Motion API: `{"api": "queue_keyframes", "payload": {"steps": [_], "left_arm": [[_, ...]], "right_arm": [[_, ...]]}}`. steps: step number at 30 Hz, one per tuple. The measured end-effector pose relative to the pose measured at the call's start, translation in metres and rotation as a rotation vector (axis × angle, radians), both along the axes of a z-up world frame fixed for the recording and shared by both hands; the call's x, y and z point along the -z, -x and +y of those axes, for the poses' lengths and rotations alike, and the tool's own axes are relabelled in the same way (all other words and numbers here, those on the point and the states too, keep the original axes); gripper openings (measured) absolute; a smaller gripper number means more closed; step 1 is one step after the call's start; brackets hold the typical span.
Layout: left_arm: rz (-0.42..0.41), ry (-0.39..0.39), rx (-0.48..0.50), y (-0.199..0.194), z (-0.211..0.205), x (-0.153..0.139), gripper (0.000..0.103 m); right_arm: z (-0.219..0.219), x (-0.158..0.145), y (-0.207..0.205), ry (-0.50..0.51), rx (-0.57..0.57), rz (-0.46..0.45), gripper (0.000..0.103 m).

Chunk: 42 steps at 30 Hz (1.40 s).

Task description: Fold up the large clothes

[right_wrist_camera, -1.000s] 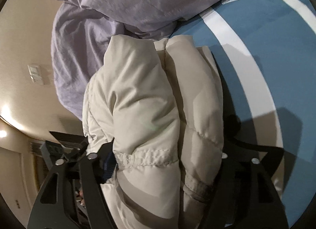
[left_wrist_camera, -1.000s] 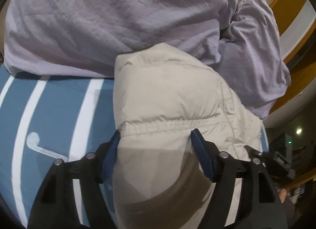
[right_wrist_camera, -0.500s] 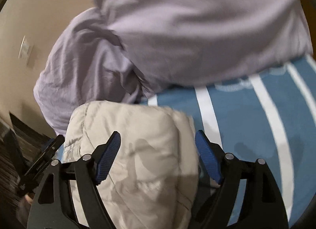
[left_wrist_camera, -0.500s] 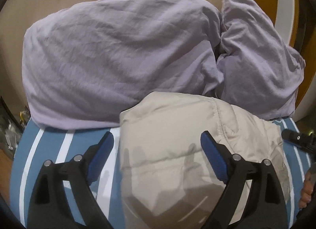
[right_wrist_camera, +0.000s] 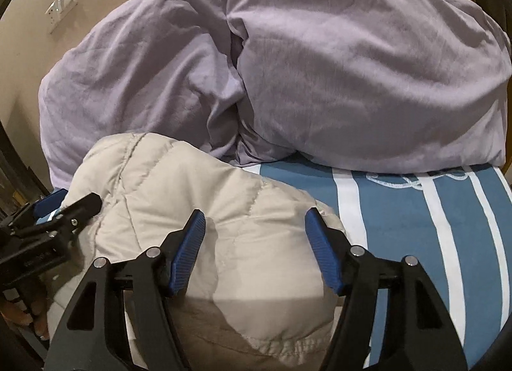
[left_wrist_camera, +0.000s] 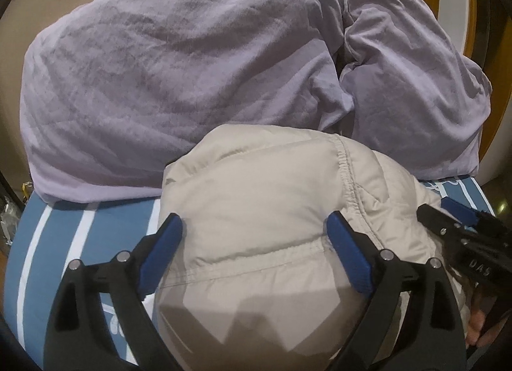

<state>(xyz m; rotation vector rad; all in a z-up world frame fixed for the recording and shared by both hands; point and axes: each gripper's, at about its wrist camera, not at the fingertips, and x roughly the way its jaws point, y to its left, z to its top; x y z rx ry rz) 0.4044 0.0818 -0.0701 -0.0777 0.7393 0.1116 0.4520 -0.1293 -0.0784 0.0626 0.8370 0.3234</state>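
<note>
A beige puffer jacket (left_wrist_camera: 256, 204) lies bundled on the blue and white striped bed sheet (left_wrist_camera: 76, 220). It also shows in the right wrist view (right_wrist_camera: 198, 198). My left gripper (left_wrist_camera: 256, 230) is open, its blue pads spread on either side of the jacket's top fold. My right gripper (right_wrist_camera: 256, 227) is open too, above the jacket's right part. Each gripper shows at the edge of the other's view: the right gripper (left_wrist_camera: 460, 227) and the left gripper (right_wrist_camera: 60, 211).
A large lilac duvet (left_wrist_camera: 166, 76) and a lilac pillow (left_wrist_camera: 409, 83) are piled right behind the jacket against a beige wall. A wall switch (right_wrist_camera: 62, 6) is at the upper left. An orange wooden frame (left_wrist_camera: 470, 3) stands at the right.
Both grippers have pulled back and levelled out from the jacket. Their jaws, which reached around folds of the jacket a second ago, now stand open and free of it.
</note>
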Motion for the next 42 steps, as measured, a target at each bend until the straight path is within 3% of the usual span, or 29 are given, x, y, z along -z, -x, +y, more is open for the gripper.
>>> {"api": "queue_keyframes", "payload": {"steps": [13,18,22,26,32,42], "left_arm": [[-0.024,0.029,0.002,-0.003,-0.001,0.015,0.097],[-0.011,0.028,0.003,-0.004,-0.001,0.013,0.099],[0.006,0.063,-0.015,0.010,0.004,0.000,0.099],[0.004,0.081,-0.025,0.045,0.006,-0.017,0.099],[-0.016,0.096,-0.032,0.114,0.007,-0.035,0.099],[0.012,0.151,-0.030,0.219,-0.010,-0.035,0.099]], "right_arm": [[-0.001,0.018,-0.003,-0.004,0.027,-0.011,0.068],[-0.001,0.012,-0.007,0.016,0.015,0.026,0.071],[-0.005,-0.008,0.000,0.047,0.017,0.075,0.091],[-0.013,-0.033,0.029,0.055,0.018,0.093,0.102],[-0.022,-0.053,0.082,0.055,0.022,0.151,0.102],[-0.032,-0.067,0.195,0.040,-0.027,0.191,0.102]]}}
